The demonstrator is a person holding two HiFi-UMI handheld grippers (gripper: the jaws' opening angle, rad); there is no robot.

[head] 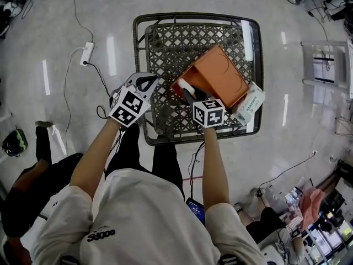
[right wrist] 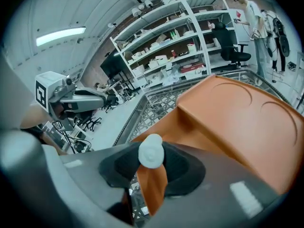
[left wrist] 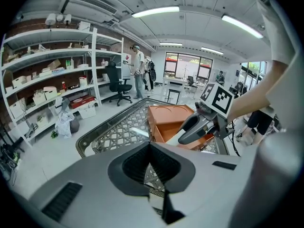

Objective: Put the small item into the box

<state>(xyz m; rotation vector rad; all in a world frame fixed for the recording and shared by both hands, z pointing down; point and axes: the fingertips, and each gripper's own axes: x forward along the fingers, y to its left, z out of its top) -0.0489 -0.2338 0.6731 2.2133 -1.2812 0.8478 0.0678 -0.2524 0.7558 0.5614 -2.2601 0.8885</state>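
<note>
An orange box [head: 220, 73] lies open on the metal lattice table [head: 140, 48], its lid raised toward the far right. My right gripper [head: 186, 93] hangs over the box's near left edge, shut on a small white round item [head: 185, 86]. In the right gripper view that item [right wrist: 151, 151] sits between the pads of the right gripper [right wrist: 151, 159], with the box [right wrist: 228, 113] just beyond. My left gripper [head: 148, 83] hovers at the table's left edge, tips together and nothing held. The left gripper view shows the left gripper [left wrist: 151, 144] over the lattice, the box [left wrist: 171, 114] ahead.
A white and green packet [head: 249, 106] lies by the box at the table's near right corner. On the floor to the left are a power strip [head: 86, 53] and cables. Shelving [left wrist: 47, 80], an office chair [left wrist: 116, 82] and a standing person [left wrist: 137, 70] are farther off.
</note>
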